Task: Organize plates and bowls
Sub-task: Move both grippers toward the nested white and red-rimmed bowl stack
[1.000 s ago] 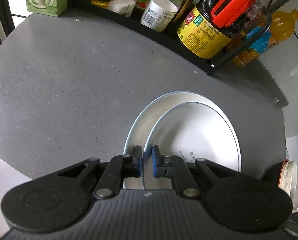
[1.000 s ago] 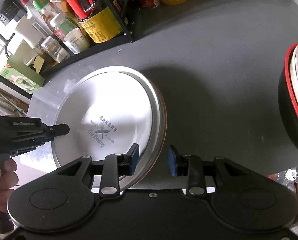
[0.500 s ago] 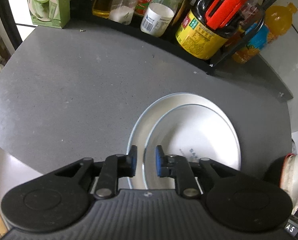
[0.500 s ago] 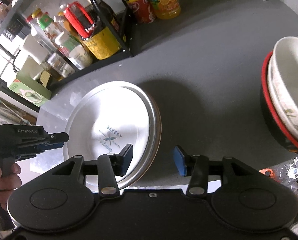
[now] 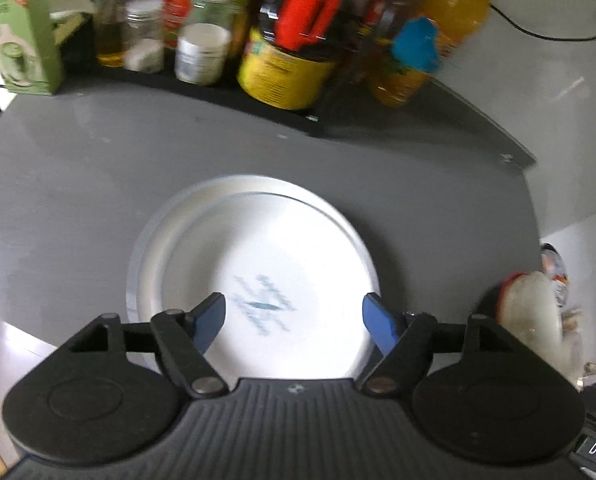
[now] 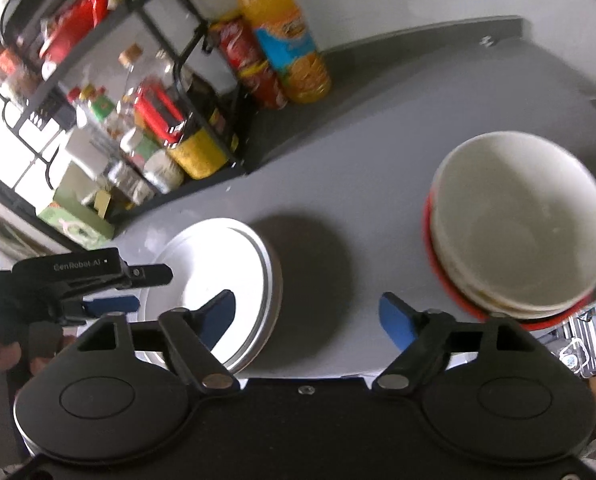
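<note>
Two white plates lie stacked on the grey counter, the top plate (image 5: pixel 266 280) carrying a blue printed logo; the same stack (image 6: pixel 222 280) appears in the right wrist view. My left gripper (image 5: pixel 294 316) hovers open above the near side of the stack, holding nothing; from the right wrist view it (image 6: pixel 134 288) shows at the left with a hand behind it. My right gripper (image 6: pixel 308 316) is open and empty over bare counter between the plates and a stack of bowls (image 6: pixel 518 224), cream on top with a red-rimmed one beneath. The bowls (image 5: pixel 534 320) appear blurred at the left view's right edge.
A black wire rack (image 6: pixel 202 92) crowded with jars and bottles lines the back of the counter (image 5: pixel 78 184). An orange drink bottle (image 6: pixel 286 36) and a red can (image 6: pixel 254 68) stand beside it. A green carton (image 5: pixel 22 48) sits at the far left. The counter's front edge lies under both grippers.
My left gripper let go of the top plate's rim, opened wide and pulled back; the plate now lies flat on the lower one. My right gripper opened wider and drew back upward, bringing the bowls into full view.
</note>
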Demonstrator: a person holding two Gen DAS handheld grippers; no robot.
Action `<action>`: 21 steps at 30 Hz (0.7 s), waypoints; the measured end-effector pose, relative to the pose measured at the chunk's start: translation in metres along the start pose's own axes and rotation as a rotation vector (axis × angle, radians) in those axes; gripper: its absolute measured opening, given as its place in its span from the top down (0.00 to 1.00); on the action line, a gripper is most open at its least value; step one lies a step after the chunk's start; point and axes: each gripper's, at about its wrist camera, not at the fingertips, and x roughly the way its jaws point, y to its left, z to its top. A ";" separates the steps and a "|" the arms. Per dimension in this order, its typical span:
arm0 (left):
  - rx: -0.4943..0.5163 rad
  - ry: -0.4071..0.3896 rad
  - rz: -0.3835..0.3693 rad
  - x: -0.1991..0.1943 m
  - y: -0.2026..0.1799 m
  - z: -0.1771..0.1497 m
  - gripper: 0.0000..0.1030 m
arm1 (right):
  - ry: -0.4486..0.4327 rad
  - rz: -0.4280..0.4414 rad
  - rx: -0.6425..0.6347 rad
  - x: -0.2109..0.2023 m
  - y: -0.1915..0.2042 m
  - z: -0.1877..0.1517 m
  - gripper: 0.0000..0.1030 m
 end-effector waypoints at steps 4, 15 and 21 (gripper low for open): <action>0.020 0.012 -0.024 -0.003 -0.035 -0.004 0.25 | -0.035 -0.021 0.013 -0.018 -0.017 0.002 0.10; 0.085 0.055 -0.062 0.006 -0.114 -0.027 0.25 | -0.073 -0.053 0.091 -0.049 -0.075 0.004 0.06; 0.145 0.067 -0.076 0.017 -0.156 -0.033 0.25 | -0.095 -0.074 0.143 -0.062 -0.111 0.007 0.03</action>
